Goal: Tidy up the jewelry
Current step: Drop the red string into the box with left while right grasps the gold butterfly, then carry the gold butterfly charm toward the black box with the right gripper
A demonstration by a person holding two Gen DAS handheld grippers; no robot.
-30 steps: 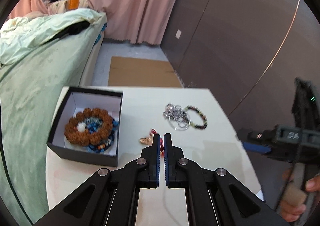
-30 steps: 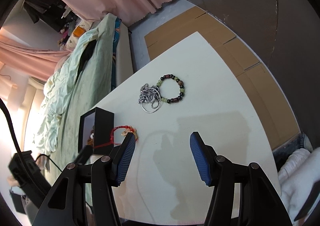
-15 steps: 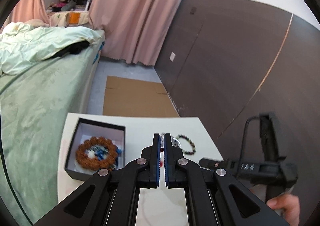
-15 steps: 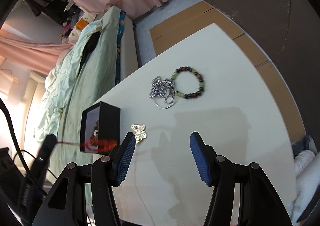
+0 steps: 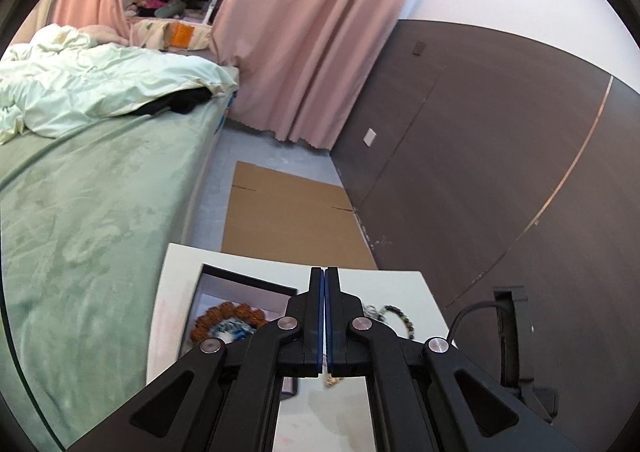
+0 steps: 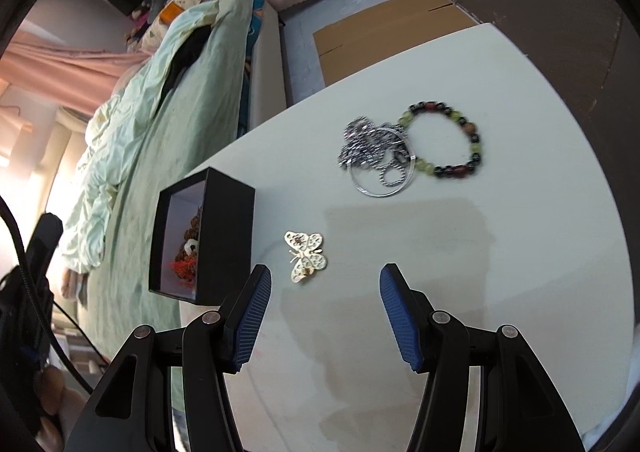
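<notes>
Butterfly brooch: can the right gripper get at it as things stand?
Probably yes. The right gripper is open, and the butterfly brooch lies flat on bare table just ahead of its fingertips, slightly left of centre. The black box stands close beside it, apart.

Left of you lies the green bed (image 5: 92, 212); pink curtains (image 5: 304, 36) hang far, cardboard (image 5: 292, 220) covers the floor, dark wall panels (image 5: 480, 156) stand right.
</notes>
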